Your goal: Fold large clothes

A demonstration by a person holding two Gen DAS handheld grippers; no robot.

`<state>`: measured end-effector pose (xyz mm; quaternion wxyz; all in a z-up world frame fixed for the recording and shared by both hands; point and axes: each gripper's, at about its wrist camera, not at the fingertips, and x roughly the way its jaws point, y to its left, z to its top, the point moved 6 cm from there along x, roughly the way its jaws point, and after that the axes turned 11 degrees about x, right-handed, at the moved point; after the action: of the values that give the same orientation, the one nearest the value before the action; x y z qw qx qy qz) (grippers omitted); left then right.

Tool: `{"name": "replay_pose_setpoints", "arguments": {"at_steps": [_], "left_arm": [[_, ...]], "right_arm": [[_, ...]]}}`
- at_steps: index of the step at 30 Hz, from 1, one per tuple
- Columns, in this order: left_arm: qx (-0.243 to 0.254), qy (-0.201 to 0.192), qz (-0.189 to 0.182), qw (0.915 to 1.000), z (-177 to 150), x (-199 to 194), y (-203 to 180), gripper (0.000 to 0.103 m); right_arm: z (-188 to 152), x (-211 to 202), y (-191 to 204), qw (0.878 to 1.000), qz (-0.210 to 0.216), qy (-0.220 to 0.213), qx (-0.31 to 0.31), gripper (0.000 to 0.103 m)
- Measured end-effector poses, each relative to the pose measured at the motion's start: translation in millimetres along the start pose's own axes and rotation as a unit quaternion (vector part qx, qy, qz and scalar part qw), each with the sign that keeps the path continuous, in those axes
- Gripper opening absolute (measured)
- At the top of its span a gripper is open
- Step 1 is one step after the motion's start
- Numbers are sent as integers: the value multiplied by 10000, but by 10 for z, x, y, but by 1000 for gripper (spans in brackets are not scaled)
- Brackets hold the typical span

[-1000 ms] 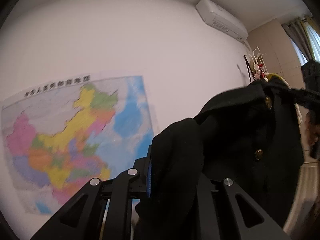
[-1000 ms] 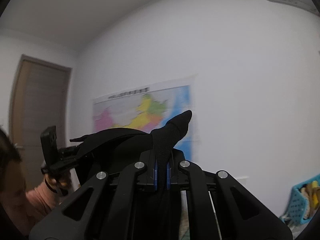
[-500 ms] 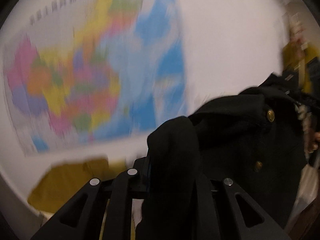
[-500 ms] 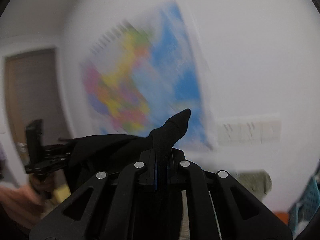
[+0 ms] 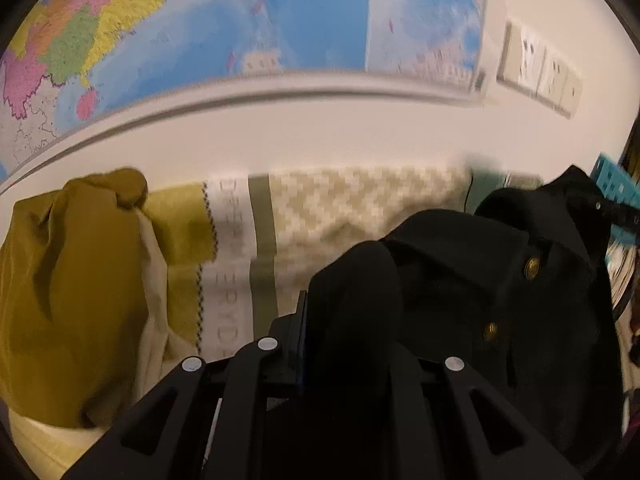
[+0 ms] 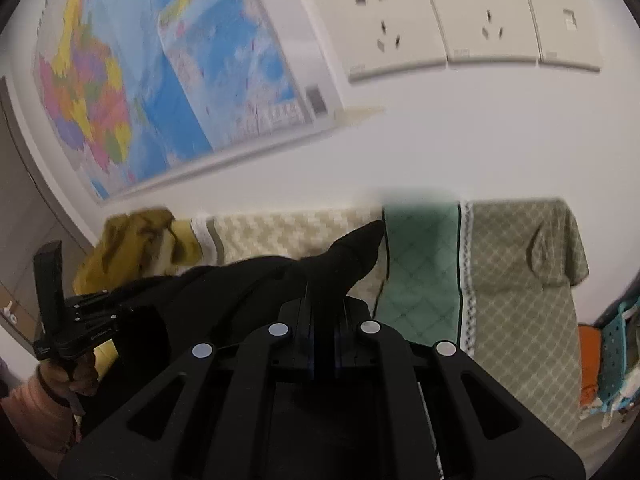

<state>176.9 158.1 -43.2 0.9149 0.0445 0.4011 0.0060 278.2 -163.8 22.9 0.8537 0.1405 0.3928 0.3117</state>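
In the left wrist view the left gripper [image 5: 344, 320] sits at the lower centre of the frame, its jaws clamped on a thick fold of the black coat [image 5: 480, 300]. The coat bulges up between the fingers and spreads to the right half of the frame, where two brass buttons [image 5: 531, 267] show on its front. At the right edge the coat's far corner runs up to the right gripper [image 5: 616, 216], seen only in part.

In the right wrist view the right gripper [image 6: 320, 320] is at the lower centre, jaws narrow and pinching a pointed tip of the coat [image 6: 352, 252] that sticks up past the fingers. The rest of the coat stretches to the lower left, to the left gripper [image 6: 80, 320], held in a hand [image 6: 68, 376] with a pink sleeve [image 6: 32, 412].

Behind the coat lies a patterned blanket [image 5: 360, 204], cream zigzag at the centre with green and grey panels toward the right of the right wrist view. A mustard garment [image 5: 72, 280] is heaped at the left of the left wrist frame. On the white wall above hang a coloured map [image 6: 120, 80] and a row of sockets [image 6: 452, 20]. A teal basket [image 6: 616, 344] shows at the right edge.
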Motion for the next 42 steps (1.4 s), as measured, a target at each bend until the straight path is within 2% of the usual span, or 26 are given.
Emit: {"name": "replay_pose_setpoints", "arguments": {"at_steps": [3, 4, 5, 6, 7, 8, 9, 10, 11, 12, 13, 17, 20, 22, 25, 28, 30, 32, 33, 34, 35, 36, 38, 39, 41, 42], "left_arm": [[85, -466, 97, 9988, 160, -147, 45, 14], [113, -467, 138, 9988, 165, -118, 57, 22], [172, -305, 237, 9991, 157, -9, 61, 32], [199, 12, 435, 9989, 116, 130, 86, 53], [204, 426, 574, 9972, 53, 316, 129, 54], [227, 707, 488, 9960, -15, 458, 143, 54], [256, 925, 393, 9946, -90, 556, 157, 54], [244, 1045, 405, 9934, -159, 593, 192, 56], [233, 1043, 387, 9935, -195, 580, 222, 60], [235, 1024, 309, 9940, -214, 549, 246, 68], [238, 1007, 271, 9943, -220, 519, 268, 71], [297, 816, 42, 9962, -226, 258, 343, 73], [476, 518, -253, 9972, -300, -55, 282, 76], [676, 266, -455, 9963, -405, -293, 233, 82], [817, 69, -691, 9942, -599, -596, 182, 83], [781, -3, -874, 9931, -804, -799, 142, 84], [778, -9, -849, 9934, -903, -839, 108, 84], [709, 14, -919, 9932, -965, -885, 75, 84], [661, 36, -977, 9930, -1001, -886, 58, 84], [621, 51, -970, 9933, -1029, -886, 47, 84], [603, 74, -944, 9937, -1053, -887, 38, 84], [596, 90, -924, 9939, -1072, -903, 33, 84], [561, 59, -844, 9948, -1106, -985, 66, 85], [551, 35, -834, 9950, -1121, -1019, 84, 85], [533, -60, -772, 9956, -1153, -1126, 150, 84], [520, -100, -731, 9959, -1181, -1182, 187, 84]], "right_arm": [[173, -40, 78, 9993, 169, -297, -161, 6], [198, 15, 40, 9994, 156, -295, -125, 7], [205, 111, -19, 9997, 58, -220, -94, 8], [155, 304, -140, 9998, -166, 135, 56, 18], [81, 478, -258, 9980, -307, 502, 242, 33], [-37, 662, -396, 9938, -557, 900, 345, 43], [-104, 735, -467, 9905, -773, 1079, 361, 56], [-188, 783, -547, 9866, -1003, 1238, 362, 56], [-224, 774, -561, 9864, -971, 1277, 367, 56], [-248, 715, -576, 9878, -798, 1258, 449, 62], [-256, 640, -597, 9886, -684, 1225, 543, 69], [-266, 165, -670, 9919, -324, 1003, 712, 72], [-453, -300, -761, 9922, -191, 965, 765, 73], [-771, -661, -798, 9927, -313, 1038, 528, 73], [-1257, -1074, -800, 9912, -313, 1194, 470, 73], [-1714, -1295, -764, 9896, -386, 1326, 402, 77], [-1928, -1340, -714, 9892, -361, 1389, 301, 77], [-2068, -1297, -604, 9893, -404, 1397, 66, 75], [-2119, -1242, -550, 9894, -444, 1378, -82, 65], [-2154, -1185, -519, 9893, -430, 1391, -135, 38], [-2163, -1140, -499, 9891, -323, 1437, -82, 19], [-2135, -1123, -476, 9895, -200, 1429, 62, 5], [-1958, -1269, -439, 9931, -283, 1135, 52, 5], [-1742, -1487, -414, 9968, -346, 717, 23, 5], [-1464, -1778, -443, 9977, -634, 241, -85, 5], [-1263, -1983, -530, 9925, -1190, -172, -208, 5]]}}
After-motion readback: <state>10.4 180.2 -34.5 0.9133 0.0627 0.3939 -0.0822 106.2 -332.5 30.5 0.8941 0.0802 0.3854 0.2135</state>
